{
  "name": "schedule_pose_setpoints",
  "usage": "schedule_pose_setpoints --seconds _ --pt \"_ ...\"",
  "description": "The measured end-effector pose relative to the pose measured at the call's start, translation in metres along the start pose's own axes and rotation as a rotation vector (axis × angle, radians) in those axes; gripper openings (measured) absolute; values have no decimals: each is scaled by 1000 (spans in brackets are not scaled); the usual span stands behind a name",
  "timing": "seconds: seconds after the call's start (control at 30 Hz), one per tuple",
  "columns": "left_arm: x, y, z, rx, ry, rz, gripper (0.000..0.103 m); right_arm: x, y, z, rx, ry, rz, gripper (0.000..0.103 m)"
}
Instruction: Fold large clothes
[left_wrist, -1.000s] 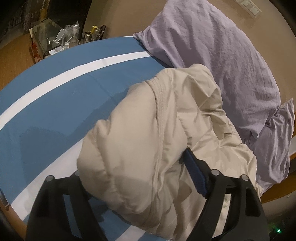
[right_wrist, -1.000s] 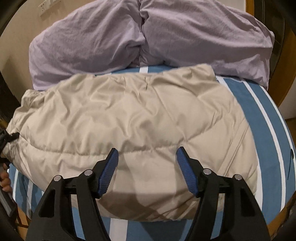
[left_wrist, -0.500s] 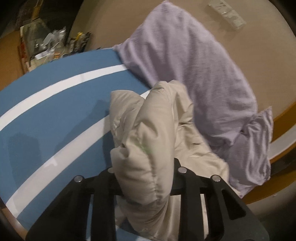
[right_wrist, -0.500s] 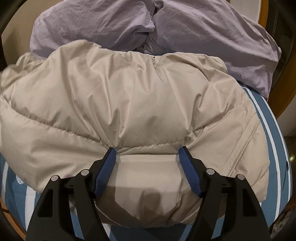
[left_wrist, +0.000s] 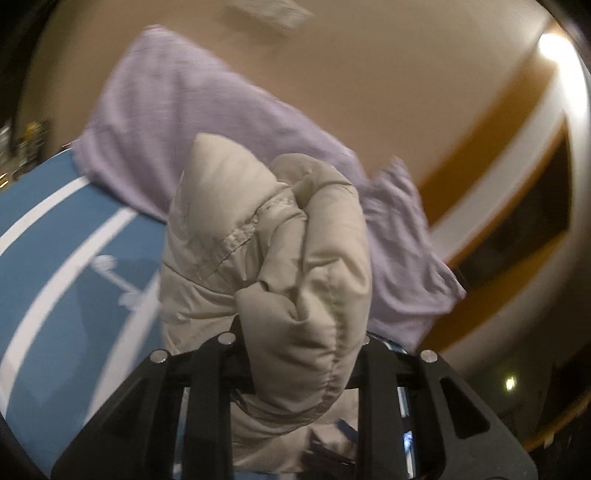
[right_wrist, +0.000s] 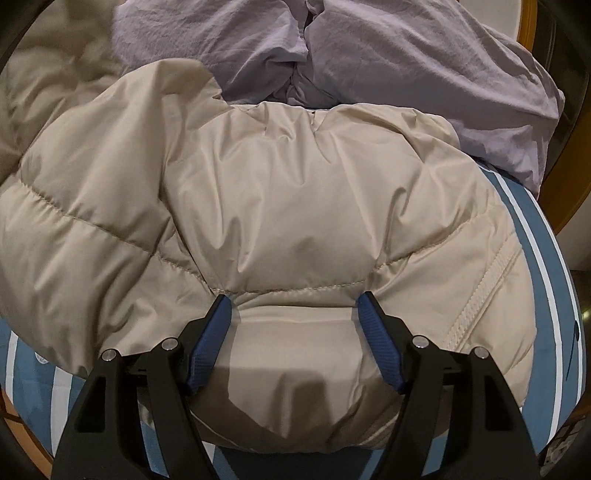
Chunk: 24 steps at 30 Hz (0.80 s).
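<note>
Now the left hand-held gripper (left_wrist: 299, 354) clenches a bunched fold of beige jacket (left_wrist: 266, 236).

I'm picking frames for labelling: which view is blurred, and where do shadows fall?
Left wrist view: motion-smeared, especially the wall and lilac pillow; the beige jacket clamped in the left tongs stays fairly readable. Right wrist view: sharp, with the right tongs shadowing the jacket's near edge.
</note>
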<state>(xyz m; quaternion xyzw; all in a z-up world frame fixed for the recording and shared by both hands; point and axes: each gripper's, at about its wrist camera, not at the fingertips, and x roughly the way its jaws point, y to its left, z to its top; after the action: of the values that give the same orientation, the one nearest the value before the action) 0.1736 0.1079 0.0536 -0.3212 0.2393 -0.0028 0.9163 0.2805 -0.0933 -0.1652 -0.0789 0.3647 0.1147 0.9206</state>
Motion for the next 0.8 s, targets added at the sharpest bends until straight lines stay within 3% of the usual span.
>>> schedule_pose_setpoints --seconds 0.33,0.53,0.8 --pt "57 -92 -43 179 152 -137 25 -25 -36 3 86 -27 72 73" --pt "96 -129 -74 251 256 -183 25 -52 -84 -2 165 -93 -22 74" --pt "147 -169 -123 367 384 -187 26 -63 -149 -27 314 -90 -142 75"
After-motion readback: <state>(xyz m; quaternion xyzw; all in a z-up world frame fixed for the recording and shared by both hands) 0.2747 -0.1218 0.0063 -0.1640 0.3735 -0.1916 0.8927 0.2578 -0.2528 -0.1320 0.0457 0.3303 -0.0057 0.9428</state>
